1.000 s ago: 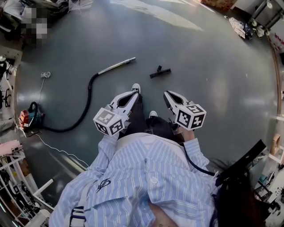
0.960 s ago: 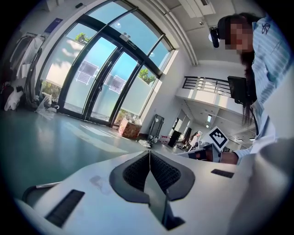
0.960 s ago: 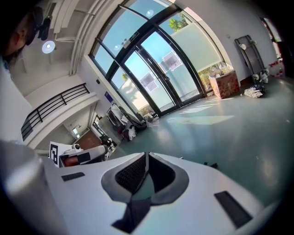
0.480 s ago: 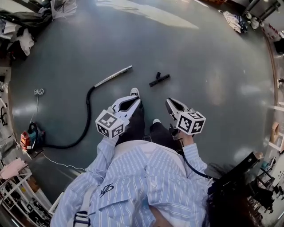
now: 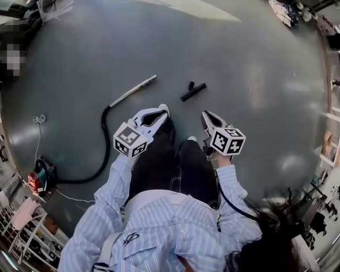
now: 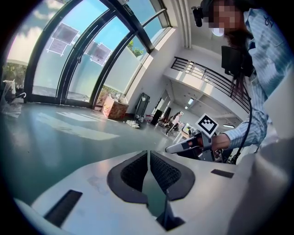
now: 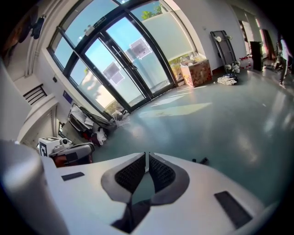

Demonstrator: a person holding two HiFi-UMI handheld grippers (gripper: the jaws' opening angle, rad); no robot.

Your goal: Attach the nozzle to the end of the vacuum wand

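The silver vacuum wand lies on the grey floor, joined to a black hose that curves back to the vacuum body. The black nozzle lies apart, to the wand's right; its top just shows as the nozzle over my right jaws. My left gripper and right gripper hang above my legs, short of both parts, each shut on nothing. The shut left gripper points across the hall; the shut right gripper points down at the floor.
A white cord lies at the left near the vacuum body. My shoe stands just below the wand. Clothes and boxes line the far edge, and shelves stand at the right. Glass doors face me.
Both grippers have moved forward and down, staying shut. My body has bent over, so the legs show more and the wand and nozzle sit closer to the grippers.
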